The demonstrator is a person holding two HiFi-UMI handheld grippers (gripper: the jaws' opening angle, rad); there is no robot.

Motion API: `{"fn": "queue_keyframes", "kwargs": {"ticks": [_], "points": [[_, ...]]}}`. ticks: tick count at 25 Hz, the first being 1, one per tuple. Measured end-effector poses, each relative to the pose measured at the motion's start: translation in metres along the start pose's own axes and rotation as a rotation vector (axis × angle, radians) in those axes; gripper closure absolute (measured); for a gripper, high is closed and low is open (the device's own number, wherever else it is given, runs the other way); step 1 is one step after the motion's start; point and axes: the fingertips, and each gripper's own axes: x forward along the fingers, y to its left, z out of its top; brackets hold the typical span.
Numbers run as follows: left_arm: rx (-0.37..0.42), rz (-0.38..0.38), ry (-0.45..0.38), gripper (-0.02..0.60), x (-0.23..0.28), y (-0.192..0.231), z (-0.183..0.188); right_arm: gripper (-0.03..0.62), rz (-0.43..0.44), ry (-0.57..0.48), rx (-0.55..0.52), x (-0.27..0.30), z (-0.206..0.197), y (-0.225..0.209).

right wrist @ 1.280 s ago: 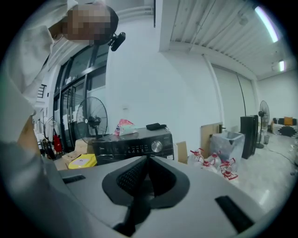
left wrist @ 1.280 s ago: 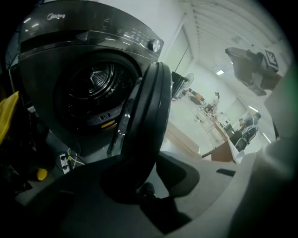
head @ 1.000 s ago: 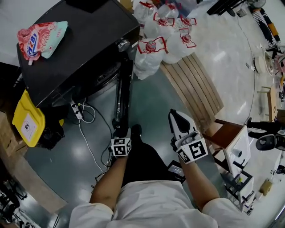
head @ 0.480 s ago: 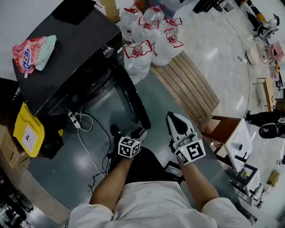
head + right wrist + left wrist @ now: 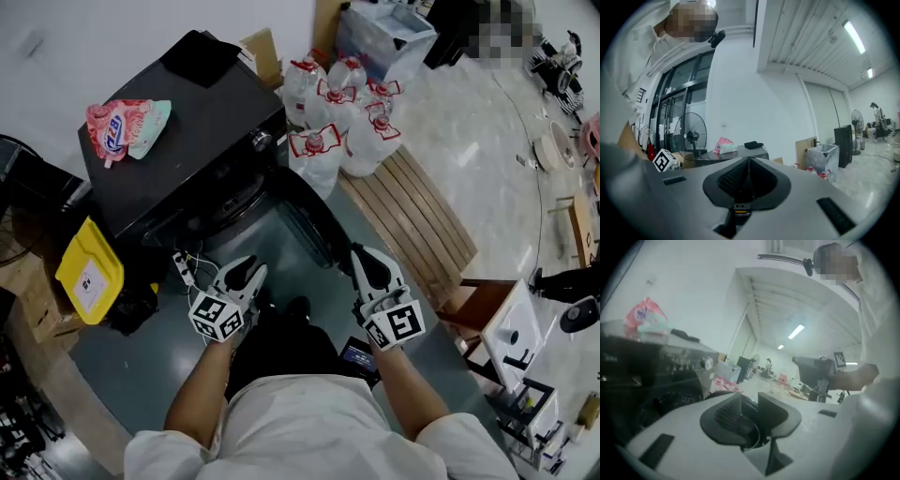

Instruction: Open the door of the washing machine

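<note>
L tongs (image 5: 247,272) a narrow gap apart, nothing between — R tongs (image 5: 362,257) pressed together, empty.

Drum mouth of the washing machine (image 5: 187,141) lost in shadow — its control panel (image 5: 686,363) blurred in the left gripper view, print on the pouch (image 5: 127,127) too small to read.

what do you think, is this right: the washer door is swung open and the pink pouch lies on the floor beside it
Not quite. The door is swung open, but the pink pouch lies on top of the washer, not down beside it. The head view shows this.
</note>
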Motion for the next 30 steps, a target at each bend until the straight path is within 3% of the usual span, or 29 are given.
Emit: {"fn": "queue_keyframes", "kwargs": {"ticks": [6,11,14,19,22,30], "points": [[0.152,0.098,-0.186,0.463,-0.074,0.008,0.106,0.556,0.014,-0.072,-0.038,-0.004,0.036,0.029],[0.297,0.170,-0.230,0.465,-0.138,-0.004,0.145,0.556,0.024,-0.114,-0.075,-0.016,0.060,0.067],[0.341,0.204,-0.268,0.465,-0.176,-0.011,0.160,0.556,0.011,-0.123,-0.112,-0.031,0.071,0.095],[0.347,0.261,-0.294,0.468,-0.246,-0.009,0.178,0.556,-0.044,-0.135,-0.125,-0.054,0.082,0.141],[0.367,0.259,-0.320,0.471,-0.283,-0.013,0.178,0.556,-0.072,-0.142,-0.154,-0.073,0.082,0.164],[0.343,0.228,-0.344,0.469,-0.350,-0.026,0.137,0.556,-0.144,-0.152,-0.156,-0.130,0.068,0.222]]}}
